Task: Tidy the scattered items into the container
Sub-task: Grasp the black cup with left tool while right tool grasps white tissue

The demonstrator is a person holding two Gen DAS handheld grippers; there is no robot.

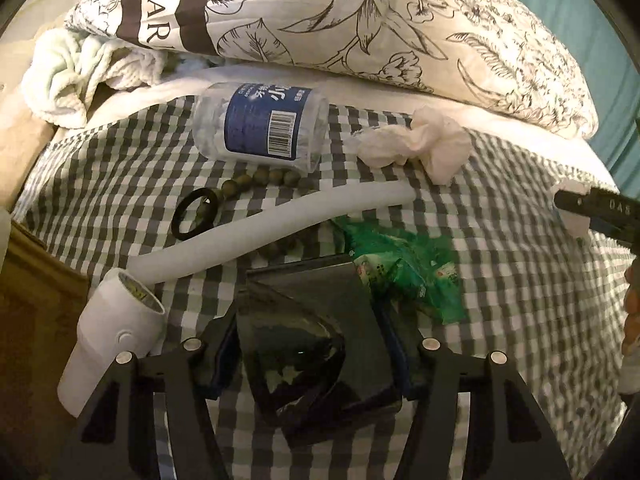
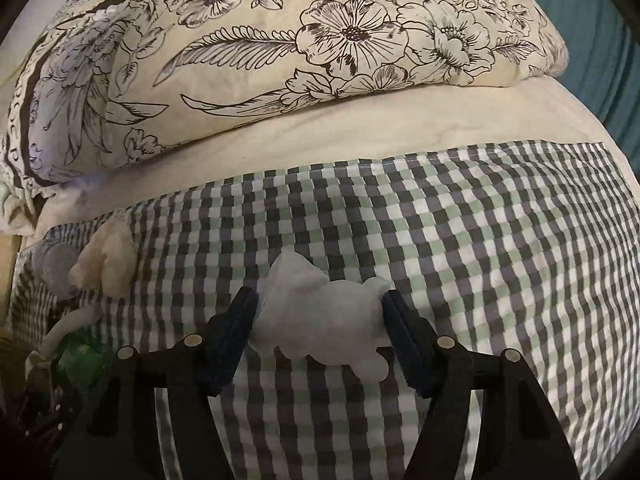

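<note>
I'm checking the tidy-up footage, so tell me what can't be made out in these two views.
- Container: in neither view.
- Black glossy item, left wrist view: too dark to identify; whether the left gripper's fingers press it is unclear.
- Bead string, same view: partly under the white tube.
- Second tissue, right wrist view: blurred near the edge.

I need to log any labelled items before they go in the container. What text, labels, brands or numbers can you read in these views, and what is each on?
"CPAR": on the dark band of the floral pillow, cut off at both ends.
"048" (uncertain): on the right gripper, seen at the left wrist view's right edge.
Water bottle blue label: white characters and a barcode, too blurred to read.
Green wrapper: small print, illegible.
</note>
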